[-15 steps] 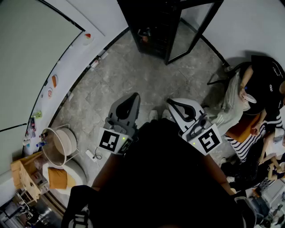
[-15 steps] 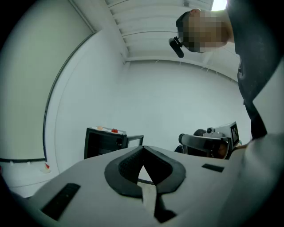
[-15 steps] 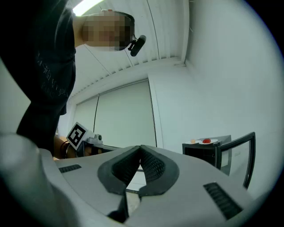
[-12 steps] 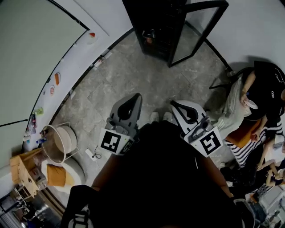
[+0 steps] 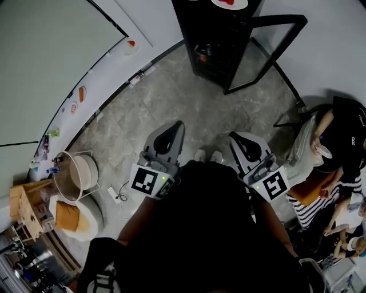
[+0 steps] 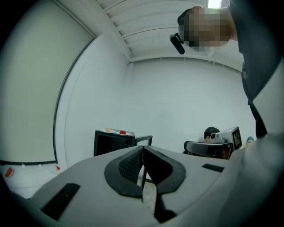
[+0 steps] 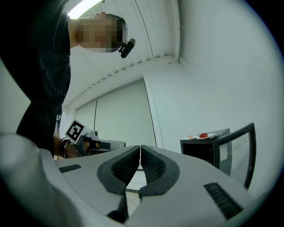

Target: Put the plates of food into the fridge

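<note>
A black fridge (image 5: 214, 43) stands on the floor ahead with its glass door (image 5: 269, 48) swung open to the right. A plate with red food (image 5: 229, 2) lies on top of it, at the head view's upper edge. In the left gripper view two plates (image 6: 115, 131) show on the fridge (image 6: 111, 142). The right gripper view shows a plate with red food (image 7: 204, 135) there too. My left gripper (image 5: 176, 126) and right gripper (image 5: 235, 138) are held side by side near my body, well short of the fridge. Both are shut and hold nothing.
People sit on chairs at the right (image 5: 337, 143). At the left stand a round white basket (image 5: 77, 183), an orange cushion (image 5: 66, 216) and a wooden crate (image 5: 23, 209) along the wall. A power strip (image 5: 117, 198) lies on the grey stone floor.
The fridge has come lower and nearer in the head view, and the plate on its top has come into sight. Both grippers stay shut and side by side.
</note>
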### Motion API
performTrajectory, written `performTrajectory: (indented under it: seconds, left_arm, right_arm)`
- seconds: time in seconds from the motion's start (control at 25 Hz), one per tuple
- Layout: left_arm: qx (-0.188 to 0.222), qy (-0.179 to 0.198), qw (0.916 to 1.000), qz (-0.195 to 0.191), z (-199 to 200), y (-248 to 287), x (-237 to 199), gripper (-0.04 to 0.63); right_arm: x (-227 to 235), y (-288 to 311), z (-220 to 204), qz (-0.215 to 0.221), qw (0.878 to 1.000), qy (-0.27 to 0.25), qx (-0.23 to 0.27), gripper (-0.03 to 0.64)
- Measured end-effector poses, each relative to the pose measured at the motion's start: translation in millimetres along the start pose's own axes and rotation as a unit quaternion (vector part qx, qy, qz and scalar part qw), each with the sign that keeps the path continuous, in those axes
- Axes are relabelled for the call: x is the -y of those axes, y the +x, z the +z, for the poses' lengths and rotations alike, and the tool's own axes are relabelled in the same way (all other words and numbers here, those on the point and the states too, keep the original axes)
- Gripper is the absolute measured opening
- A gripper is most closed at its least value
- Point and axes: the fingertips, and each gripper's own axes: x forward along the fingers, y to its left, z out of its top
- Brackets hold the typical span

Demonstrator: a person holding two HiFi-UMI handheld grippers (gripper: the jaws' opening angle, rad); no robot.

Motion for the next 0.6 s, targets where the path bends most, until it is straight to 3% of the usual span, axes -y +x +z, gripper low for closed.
performTrajectory:
  seconds: [0.6]
  left_arm:
    - [0.010, -0.005, 0.9998, 0.017, -6, 3, 9, 0.023]
  right_arm:
    - [22, -26, -25, -0.012, 0.999, 0.044, -0.027, 0.027]
